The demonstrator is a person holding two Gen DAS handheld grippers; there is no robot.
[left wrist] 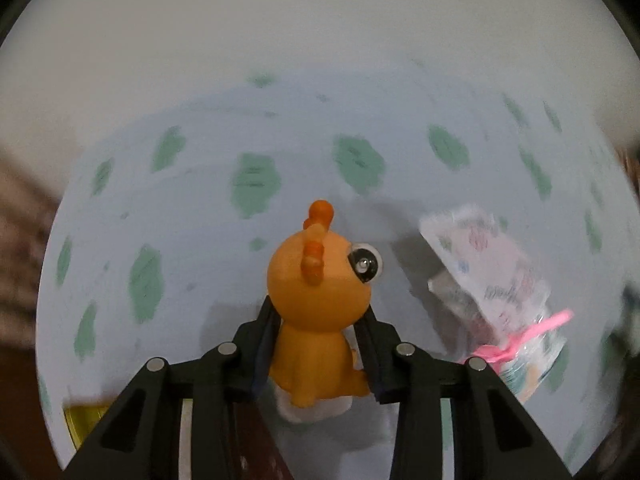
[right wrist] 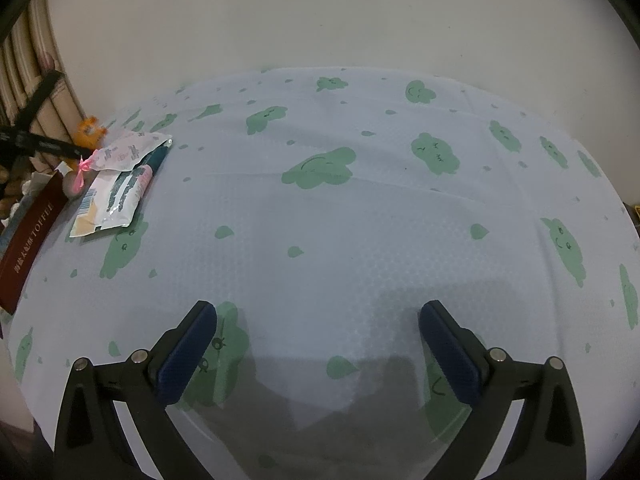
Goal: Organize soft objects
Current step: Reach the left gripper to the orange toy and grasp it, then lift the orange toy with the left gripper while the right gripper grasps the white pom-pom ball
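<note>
A small orange toy animal (left wrist: 316,300) with a big eye and little horns stands upright on the pale tablecloth (left wrist: 200,240) with green cloud prints. My left gripper (left wrist: 318,312) is shut on its body, one pad on each side. The toy's base is hidden behind the fingers. In the right wrist view the same toy (right wrist: 90,130) shows small at the far left edge. My right gripper (right wrist: 318,308) hovers open over bare cloth (right wrist: 360,208) with nothing between its fingers.
A printed plastic packet (left wrist: 492,264) tied with a pink band (left wrist: 532,332) lies right of the toy; the packets (right wrist: 120,176) are stacked at the table's left. A maroon box (right wrist: 28,248) sits beside them. A curtain (right wrist: 32,80) hangs left; a plain wall stands behind.
</note>
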